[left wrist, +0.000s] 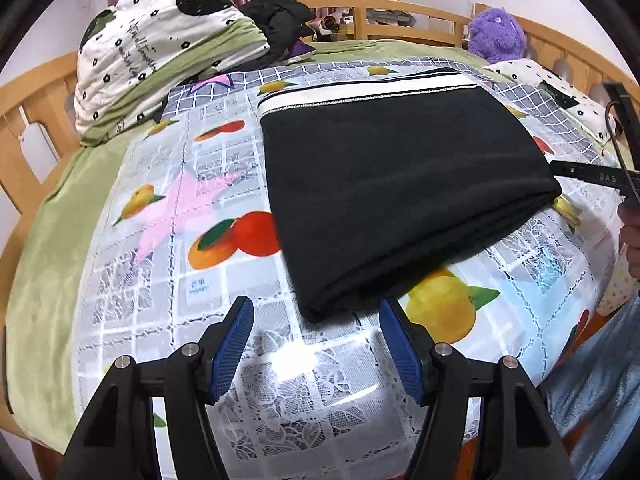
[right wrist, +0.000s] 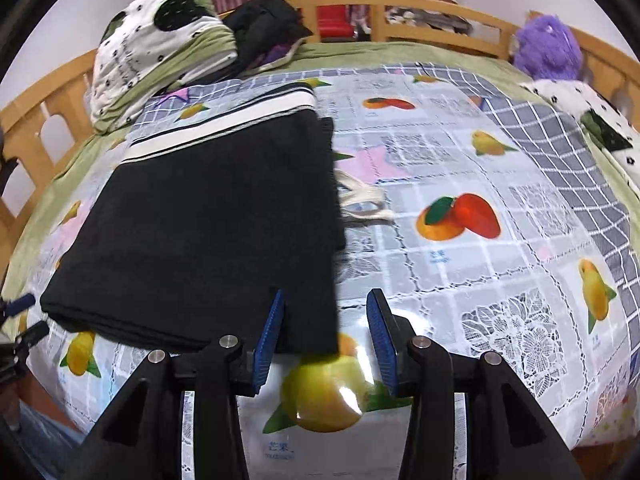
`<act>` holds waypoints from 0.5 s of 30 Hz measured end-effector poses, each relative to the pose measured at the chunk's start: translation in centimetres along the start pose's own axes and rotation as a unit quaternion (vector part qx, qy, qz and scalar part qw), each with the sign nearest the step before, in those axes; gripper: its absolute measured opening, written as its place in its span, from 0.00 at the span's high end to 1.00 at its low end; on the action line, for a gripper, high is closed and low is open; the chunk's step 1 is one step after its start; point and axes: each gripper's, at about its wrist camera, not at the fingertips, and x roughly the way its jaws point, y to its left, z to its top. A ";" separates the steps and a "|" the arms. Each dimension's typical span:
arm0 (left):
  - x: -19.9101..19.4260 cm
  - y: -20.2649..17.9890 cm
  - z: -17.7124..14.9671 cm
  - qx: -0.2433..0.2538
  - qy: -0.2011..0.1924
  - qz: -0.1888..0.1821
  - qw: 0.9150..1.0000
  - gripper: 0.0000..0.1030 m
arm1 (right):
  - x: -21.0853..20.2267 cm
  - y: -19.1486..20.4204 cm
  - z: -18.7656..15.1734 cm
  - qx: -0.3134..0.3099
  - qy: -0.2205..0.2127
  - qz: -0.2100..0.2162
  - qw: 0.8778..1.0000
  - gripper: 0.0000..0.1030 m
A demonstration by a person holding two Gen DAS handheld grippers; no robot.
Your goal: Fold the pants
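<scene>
Pants [left wrist: 400,184], black with a white-striped waistband, lie folded into a flat rectangle on the fruit-print plastic sheet [left wrist: 168,264] covering the bed. Left gripper [left wrist: 316,344]: jaws apart, empty, just short of the fold's near corner. Right gripper [right wrist: 326,340]: jaws partly open, straddling the near right corner without pressing it; bare sheet lies rightward
</scene>
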 end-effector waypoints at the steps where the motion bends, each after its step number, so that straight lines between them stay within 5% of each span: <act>1: 0.3 -0.3 0.1 0.006 0.003 0.008 1.000 0.39 | 0.3 -0.1 0.0 0.002 0.005 -0.001 1.000 0.59; 4: 1.7 -1.2 0.9 0.016 0.007 0.027 0.999 0.48 | 1.1 0.2 -0.3 -0.002 0.018 0.002 1.000 0.59; 5: 2.0 -1.3 1.0 0.016 0.008 0.029 0.999 0.58 | 1.3 0.3 -0.4 -0.006 0.019 0.000 1.000 0.59; 6: 2.2 -1.5 1.0 0.018 0.006 0.035 0.999 0.78 | 1.4 0.3 -0.5 -0.008 0.018 -0.002 1.000 0.59; 8: 1.7 -1.6 1.1 0.014 -0.016 0.053 0.998 0.84 | 1.6 0.4 -0.7 -0.012 0.019 -0.003 1.000 0.59; 11: -0.5 -0.5 1.0 -0.023 -0.059 0.027 0.998 0.85 | 1.4 0.1 -0.7 -0.006 0.017 0.004 1.000 0.59; 15: 1.8 -1.6 -0.3 0.011 -0.016 0.051 0.999 0.79 | 1.6 0.1 -1.1 -0.005 0.020 0.005 1.000 0.59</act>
